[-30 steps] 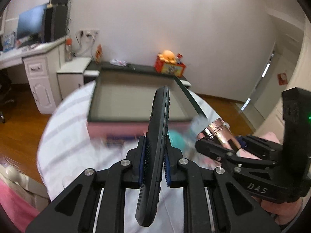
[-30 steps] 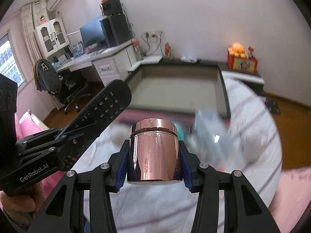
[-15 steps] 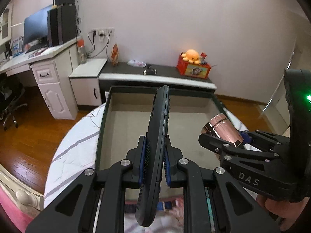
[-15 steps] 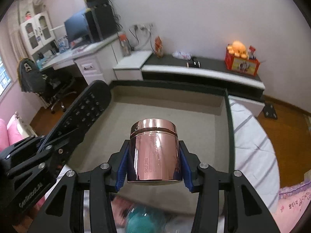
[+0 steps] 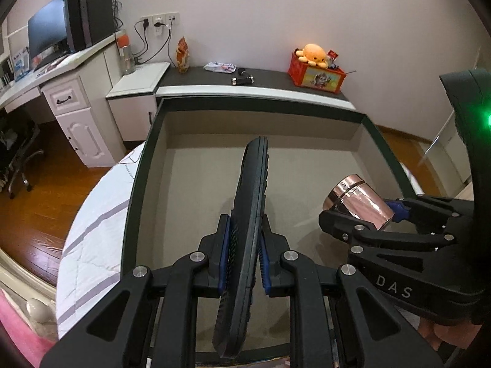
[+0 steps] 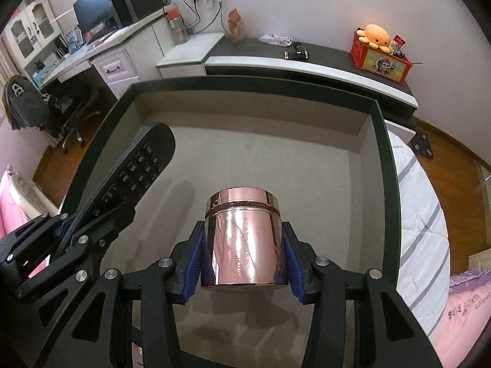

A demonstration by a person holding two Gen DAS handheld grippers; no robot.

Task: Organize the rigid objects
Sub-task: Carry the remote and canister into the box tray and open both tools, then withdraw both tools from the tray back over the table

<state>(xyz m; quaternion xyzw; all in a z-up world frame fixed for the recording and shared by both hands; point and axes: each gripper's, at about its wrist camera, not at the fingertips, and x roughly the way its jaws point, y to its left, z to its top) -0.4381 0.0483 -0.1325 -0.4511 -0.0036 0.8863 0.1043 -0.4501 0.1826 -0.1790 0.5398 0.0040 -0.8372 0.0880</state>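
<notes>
My left gripper (image 5: 244,256) is shut on a black remote control (image 5: 248,214), held on edge over a large box with a dark green rim (image 5: 141,184) and grey floor. My right gripper (image 6: 244,257) is shut on a shiny rose-gold canister (image 6: 244,233), held upright above the same box's rim (image 6: 388,184). The canister also shows in the left wrist view (image 5: 359,199), right of the remote. The remote shows in the right wrist view (image 6: 138,171), left of the canister. Both hang over the box floor, apart from each other.
The box sits on a round table with a white striped cloth (image 5: 92,224). Behind it stand a low dark shelf (image 5: 260,81) with an orange plush toy on a red box (image 5: 316,67), and a white desk (image 5: 70,92) with a monitor. Wooden floor lies around.
Both grippers have moved forward from above the cluttered cloth to over the box, and now hang lower and deeper inside its rim. Each keeps its hold.
</notes>
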